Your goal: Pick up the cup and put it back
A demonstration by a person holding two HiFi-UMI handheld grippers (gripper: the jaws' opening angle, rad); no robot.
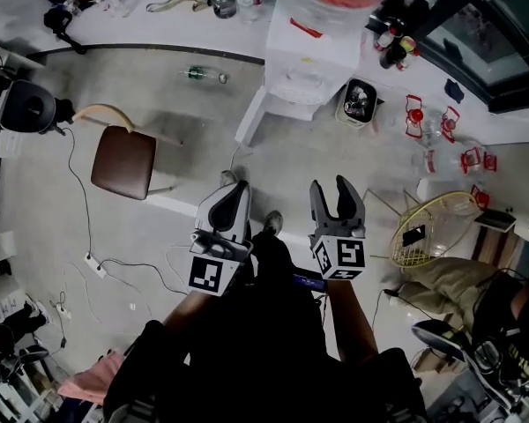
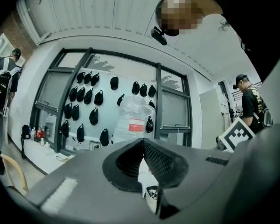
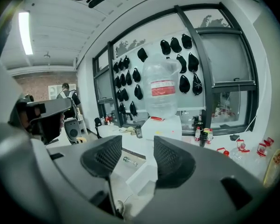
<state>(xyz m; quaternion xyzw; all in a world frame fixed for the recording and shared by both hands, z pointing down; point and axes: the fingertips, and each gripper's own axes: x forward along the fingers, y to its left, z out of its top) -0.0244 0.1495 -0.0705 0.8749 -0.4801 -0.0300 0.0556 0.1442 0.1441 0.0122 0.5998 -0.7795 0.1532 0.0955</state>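
Note:
I cannot make out a cup for certain in any view; a small dark jar-like thing (image 3: 138, 132) stands on the far white counter (image 1: 159, 26). Both grippers are held in front of the person's body, high above the floor and pointing toward the water dispenser (image 1: 301, 69). My left gripper (image 1: 234, 188) is shut, its pads meeting at the tips (image 2: 143, 143) with nothing between them. My right gripper (image 1: 334, 189) stands open; floor and dispenser show through the gap between its pads (image 3: 137, 146), and it holds nothing.
A large water bottle (image 3: 161, 85) tops the dispenser. A brown chair (image 1: 123, 161) stands left, a bottle (image 1: 198, 74) lies on the floor, a bin (image 1: 360, 101) sits beside the dispenser. A yellow wire basket (image 1: 432, 227) and red-capped bottles (image 1: 441, 135) are right. Cables (image 1: 93, 263) run lower left.

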